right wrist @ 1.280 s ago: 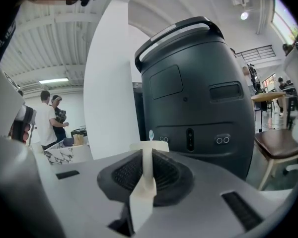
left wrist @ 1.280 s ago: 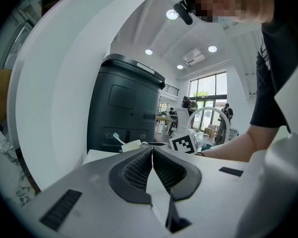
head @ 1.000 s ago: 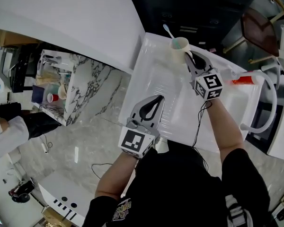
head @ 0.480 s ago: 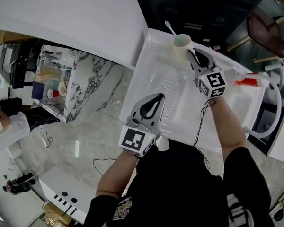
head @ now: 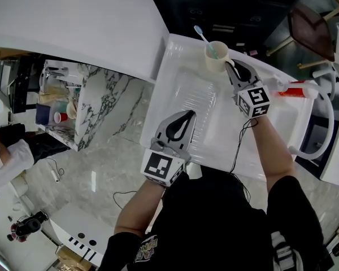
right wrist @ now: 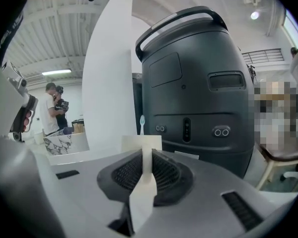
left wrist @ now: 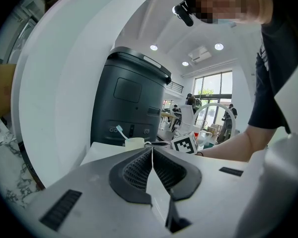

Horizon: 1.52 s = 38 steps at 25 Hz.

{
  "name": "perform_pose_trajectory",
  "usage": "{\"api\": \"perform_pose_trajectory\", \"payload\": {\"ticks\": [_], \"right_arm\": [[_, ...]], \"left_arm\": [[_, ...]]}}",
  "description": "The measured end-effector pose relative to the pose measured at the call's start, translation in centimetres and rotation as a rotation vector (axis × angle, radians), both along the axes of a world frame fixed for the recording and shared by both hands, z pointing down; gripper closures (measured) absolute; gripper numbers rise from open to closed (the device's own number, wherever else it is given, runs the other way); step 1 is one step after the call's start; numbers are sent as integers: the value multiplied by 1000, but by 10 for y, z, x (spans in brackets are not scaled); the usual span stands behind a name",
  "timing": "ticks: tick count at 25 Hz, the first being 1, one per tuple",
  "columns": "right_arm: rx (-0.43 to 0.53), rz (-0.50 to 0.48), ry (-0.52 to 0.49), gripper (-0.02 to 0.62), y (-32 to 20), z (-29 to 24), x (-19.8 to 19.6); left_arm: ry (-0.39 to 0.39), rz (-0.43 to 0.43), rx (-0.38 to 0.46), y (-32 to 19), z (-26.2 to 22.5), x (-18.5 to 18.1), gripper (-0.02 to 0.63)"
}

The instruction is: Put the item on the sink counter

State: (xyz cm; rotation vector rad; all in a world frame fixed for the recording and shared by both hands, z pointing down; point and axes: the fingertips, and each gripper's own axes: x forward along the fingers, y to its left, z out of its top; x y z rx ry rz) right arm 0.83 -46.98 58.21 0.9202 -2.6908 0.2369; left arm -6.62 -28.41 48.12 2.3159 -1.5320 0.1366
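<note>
**Far left.** A marble-topped cabinet [head: 101, 103] with small containers on its shelves. A person in white [head: 8, 154] is at the edge of the head view. The floor is pale and glossy, with a cable lying across it.

**Left claw** [head: 189, 116]. Jaws pressed together, nothing between them. It hangs over the near left part of the table, well apart from the cup. From the jaws' own view, the cup is ahead and slightly left.

**Table** [head: 175, 72]. A white moulded sink top with a shallow ribbed basin in the middle. Its surface looks smooth, hard and bare where it shows.

**Cup** [head: 216, 58]. Cream-coloured and upright, at the far edge of the table beyond the basin. A toothbrush [head: 203, 38] stands in it, its long axis leaning up and to the left. Whether the cup's base rests on the table or hangs just above it cannot be told.

**Right claw** [head: 228, 65]. Closed on a thin white strip that runs forward to the cup wall, judged to be the cup's handle. The cup lies straight ahead of the tips and touches them. This is plainly the nearer claw, so letting go falls to it.

**Right.** A red tube [head: 292, 92] lies on the table's right side. A white hoop-shaped pipe [head: 326, 117] curves beside it.

**Behind.** A large dark grey machine [right wrist: 188, 83], a white column and a bright open hall.
</note>
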Motion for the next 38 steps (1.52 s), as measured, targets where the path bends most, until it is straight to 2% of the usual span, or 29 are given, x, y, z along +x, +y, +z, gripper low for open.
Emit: {"api": "perform_pose_trajectory", "payload": {"ticks": [10, 17, 24, 33, 38], "right_arm": [[-15, 75, 49, 494, -3, 11, 16], [-71, 147, 94, 482, -9, 32, 37], [-120, 188, 93, 459, -7, 42, 43], [-147, 237, 70, 459, 12, 39, 55], [-121, 260, 48, 500, 27, 21, 64]], "left_arm": [[6, 16, -5, 1, 0, 4, 586], [11, 17, -10, 2, 2, 7, 586], [15, 19, -9, 3, 2, 7, 586], [20, 38, 1, 7, -1, 10, 586], [20, 67, 19, 15, -11, 16, 586]]}}
